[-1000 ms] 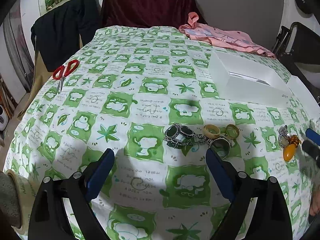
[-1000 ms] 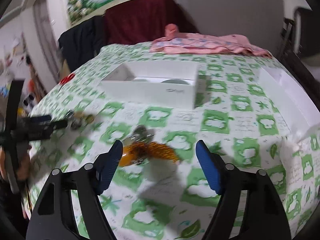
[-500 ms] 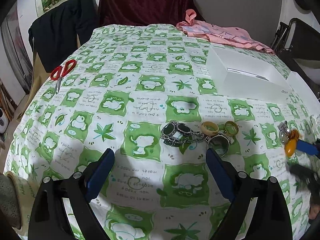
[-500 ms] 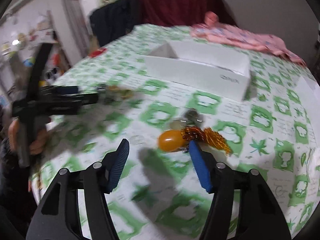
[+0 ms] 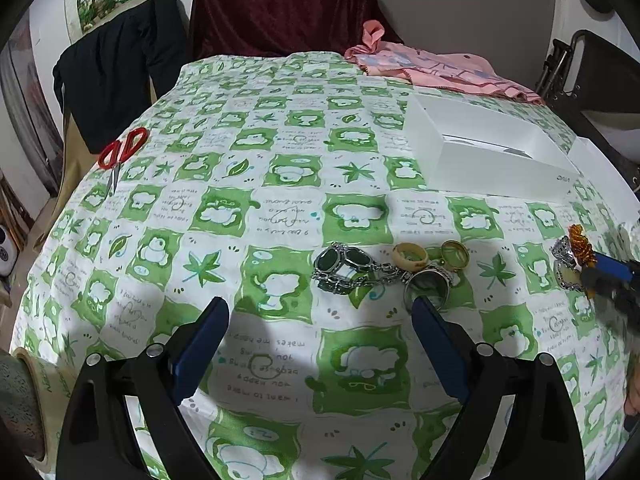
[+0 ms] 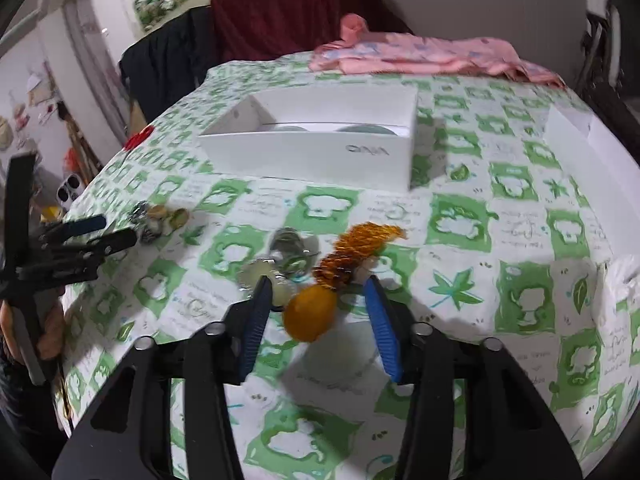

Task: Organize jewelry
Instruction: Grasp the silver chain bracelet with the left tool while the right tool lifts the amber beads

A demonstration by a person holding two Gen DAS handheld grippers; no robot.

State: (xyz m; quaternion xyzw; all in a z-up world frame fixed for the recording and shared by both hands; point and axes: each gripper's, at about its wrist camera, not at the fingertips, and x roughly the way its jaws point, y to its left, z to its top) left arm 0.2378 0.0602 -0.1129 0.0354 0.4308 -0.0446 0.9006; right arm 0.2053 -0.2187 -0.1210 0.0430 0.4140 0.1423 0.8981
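An amber pendant (image 6: 310, 312) with an orange beaded cord (image 6: 360, 248) lies on the green-and-white cloth between the blue fingers of my right gripper (image 6: 316, 286). Its jaws are closing, and a gap still shows on each side of the stone. Silver pieces (image 6: 288, 244) lie just beyond it. My left gripper (image 5: 320, 320) hovers open, with nothing between its fingers. In front of it lie a dark-stone silver bracelet (image 5: 344, 266), a cream ring (image 5: 410, 256), a gold ring (image 5: 455, 254) and a silver band (image 5: 428, 284). The right gripper (image 5: 604, 270) shows at the right edge of the left wrist view.
An open white box (image 6: 312, 148) stands behind the jewelry, with its lid (image 6: 580, 128) to the right. Red scissors (image 5: 120, 152) lie at the far left. Pink clothing (image 5: 432, 68) is heaped at the far edge. A tape roll (image 5: 24, 400) sits at the near left corner.
My right gripper has moved in over the amber pendant and its jaws have narrowed around it. The left gripper and the bracelet group have stayed put.
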